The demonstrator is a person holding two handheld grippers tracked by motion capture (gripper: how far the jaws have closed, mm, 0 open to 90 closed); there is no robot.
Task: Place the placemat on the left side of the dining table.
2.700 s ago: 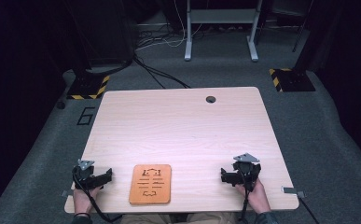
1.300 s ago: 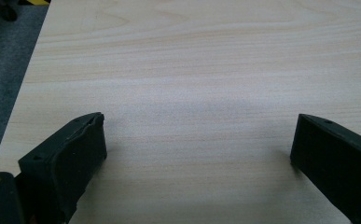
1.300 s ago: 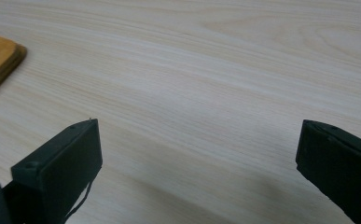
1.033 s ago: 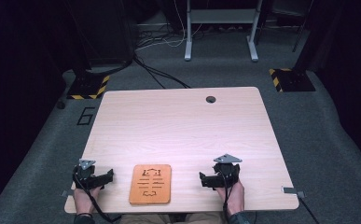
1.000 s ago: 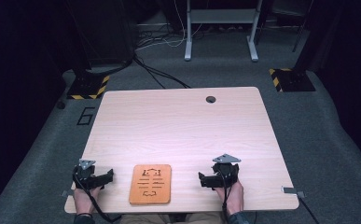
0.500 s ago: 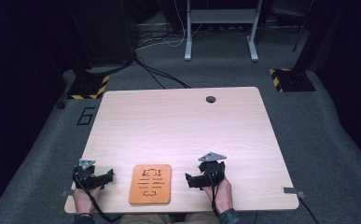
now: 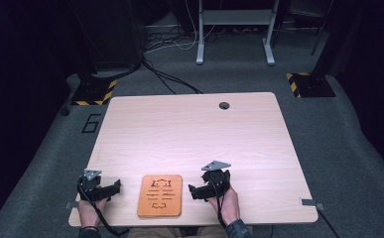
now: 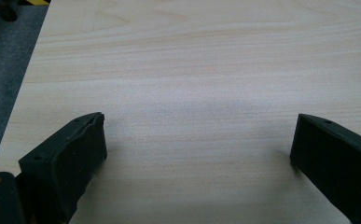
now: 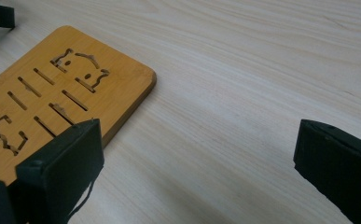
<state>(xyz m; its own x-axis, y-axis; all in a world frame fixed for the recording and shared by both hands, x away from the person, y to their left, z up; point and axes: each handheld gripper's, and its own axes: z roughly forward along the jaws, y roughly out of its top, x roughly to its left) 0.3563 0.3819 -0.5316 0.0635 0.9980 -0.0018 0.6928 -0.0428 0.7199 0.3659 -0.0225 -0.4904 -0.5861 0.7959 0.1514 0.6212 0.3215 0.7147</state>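
One bamboo board [image 7: 160,195] lies flat near the front edge of the table [image 7: 189,134], between the two grippers. It is a thin rectangle with rounded corners, of orange-brown colour and smooth surface, and it has cut-out shapes through it: several narrow slots in the middle and a figured opening at each end, which are seen more clearly in the right gripper view [image 9: 52,102]. The right gripper [image 7: 196,191] stands just beside the right long side of the board; in its own view [image 9: 194,154] the left jaw is over the edge of the board, but I cannot tell if it touches it, and the other jaw is over bare table. Its jaws are wide apart and hold nothing. The left gripper [image 7: 111,188] is near the left side of the board, apart from it, and its own view [image 8: 197,149] shows two black blocky jaws, also spread wide with only table between them. Each gripper is black, is held by one hand, and has a grey three-cornered plate on top. The table is of pale wood with fine straight grain and matte surface, and it has one round dark cable hole [image 7: 224,105] near its far edge. Around it is grey carpet floor [image 7: 338,129], where two black and yellow striped bases [image 7: 308,84] stand.
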